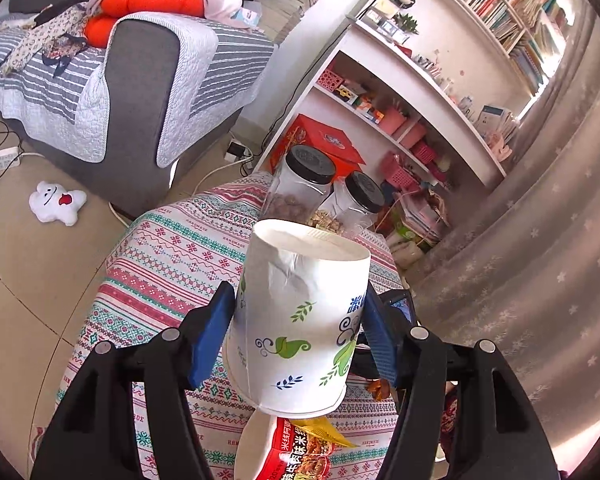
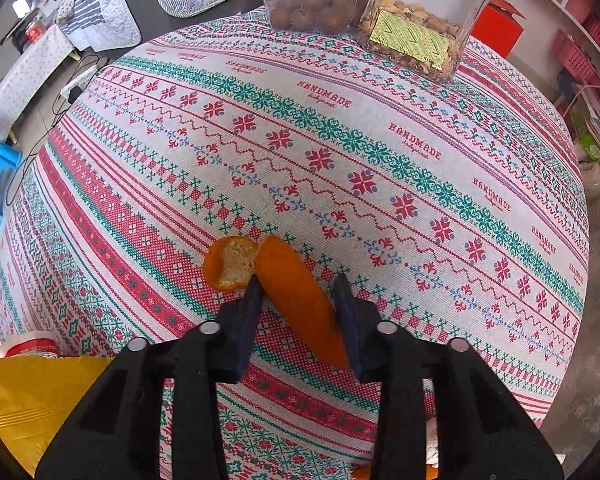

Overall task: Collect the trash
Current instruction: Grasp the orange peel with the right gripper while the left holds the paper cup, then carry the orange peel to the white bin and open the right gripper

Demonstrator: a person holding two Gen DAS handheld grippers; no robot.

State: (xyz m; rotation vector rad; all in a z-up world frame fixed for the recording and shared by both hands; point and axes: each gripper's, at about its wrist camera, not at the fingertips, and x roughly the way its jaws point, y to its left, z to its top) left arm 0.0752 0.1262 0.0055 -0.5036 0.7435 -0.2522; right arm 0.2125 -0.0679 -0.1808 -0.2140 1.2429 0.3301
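Note:
My left gripper [image 1: 298, 322] is shut on a white paper cup [image 1: 296, 312] with green leaf prints, held tilted above the table. Below it lies a red snack wrapper [image 1: 300, 456] with a yellow wrapper [image 1: 328, 432] in a white container. My right gripper [image 2: 298, 300] is open, its fingers on either side of a long orange peel [image 2: 296, 292] lying on the patterned tablecloth [image 2: 340, 140]. A second curled peel piece [image 2: 230, 264] lies just left of it, showing its pale inside.
Two clear jars with black lids [image 1: 312, 164] hold nuts at the table's far edge; they also show in the right wrist view [image 2: 316, 4]. A yellow packet [image 2: 32, 396] lies at the near left. A grey sofa [image 1: 140, 92], shelves [image 1: 420, 80] and a curtain [image 1: 540, 260] surround the table.

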